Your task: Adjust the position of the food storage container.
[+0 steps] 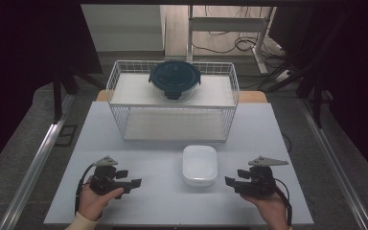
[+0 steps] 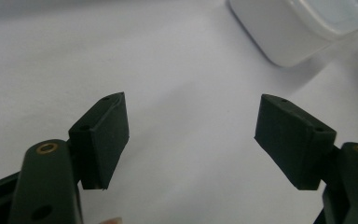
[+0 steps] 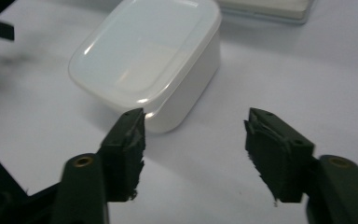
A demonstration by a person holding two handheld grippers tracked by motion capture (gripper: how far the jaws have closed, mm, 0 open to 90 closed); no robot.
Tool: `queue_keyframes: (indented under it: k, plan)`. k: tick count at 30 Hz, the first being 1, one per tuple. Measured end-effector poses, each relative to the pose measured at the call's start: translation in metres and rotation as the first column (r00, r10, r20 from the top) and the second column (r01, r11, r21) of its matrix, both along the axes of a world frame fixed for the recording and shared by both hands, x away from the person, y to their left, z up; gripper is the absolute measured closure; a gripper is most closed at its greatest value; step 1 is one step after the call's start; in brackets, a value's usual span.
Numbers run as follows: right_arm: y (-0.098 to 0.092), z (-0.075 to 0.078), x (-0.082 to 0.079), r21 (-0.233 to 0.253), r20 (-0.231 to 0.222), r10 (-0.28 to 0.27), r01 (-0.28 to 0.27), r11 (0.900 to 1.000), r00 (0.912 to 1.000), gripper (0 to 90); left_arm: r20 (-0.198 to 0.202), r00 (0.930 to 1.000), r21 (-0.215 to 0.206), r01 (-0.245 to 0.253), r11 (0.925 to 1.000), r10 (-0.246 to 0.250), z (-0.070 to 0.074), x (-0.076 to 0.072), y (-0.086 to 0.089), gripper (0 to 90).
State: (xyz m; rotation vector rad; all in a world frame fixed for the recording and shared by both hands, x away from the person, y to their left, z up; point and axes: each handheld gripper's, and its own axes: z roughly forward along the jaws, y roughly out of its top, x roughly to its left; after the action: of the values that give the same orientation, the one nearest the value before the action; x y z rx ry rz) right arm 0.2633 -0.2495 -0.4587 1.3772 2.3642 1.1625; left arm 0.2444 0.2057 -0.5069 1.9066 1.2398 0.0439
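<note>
Right gripper [image 3: 193, 154] was nearest the lens in its own view: jaws spread wide, nothing between them, pads worn and ragged. Just past the tips sat the white box [image 3: 144, 60], lid on, near corner pointing roughly at the left-hand jaw.

Left gripper [image 2: 191, 140] was also wide open and empty, over bare table [image 2: 121, 56], with the box [image 2: 303, 25] off toward its upper right.

High view, everything relative to the box [image 1: 200, 164]: left gripper [image 1: 130, 184] well to its left and slightly nearer the person, right gripper [image 1: 230, 183] just beside its near right corner, wire basket [image 1: 172, 98] directly behind it, apart from it. A round dark-lidded container [image 1: 175, 79] sat on the basket's upper shelf.

Box orientation: rounded rectangle, long axis ran front to back, away from the person toward the basket; short axis ran left-right. Flat on its base, lid up.

My read on the step: approach for a grasp, nothing touched yet. To do it well:
- span the short axis, one jaw per long side; the opening looked wide enough, but only judged by eye
- square the right gripper to the box first, it was coming in on a corner
- clamp on the wall below the lid lip, not on the lid
- smooth plastic plus chewed pads means slip risk, so close firmly
</note>
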Motion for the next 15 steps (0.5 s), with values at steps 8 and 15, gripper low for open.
queue_keyframes:
  k: [8, 15]
  plan:
    - [-0.0109, 0.0014, -0.0025, 0.076, 0.025, -0.016, 0.014, 0.997, 0.9996, 28.6, 0.008, 1.0, -0.037, 0.001, 0.9993, -0.001, 0.0018, -0.0004, -0.0003, 24.1]
    - [-0.0101, -0.0023, -0.0022, 0.056, 0.027, -0.006, 0.005, 0.998, 0.9996, 25.0, 0.023, 0.9997, -0.053, -0.001, 0.9986, 0.002, 0.004, -0.0022, -0.0008, 24.1]
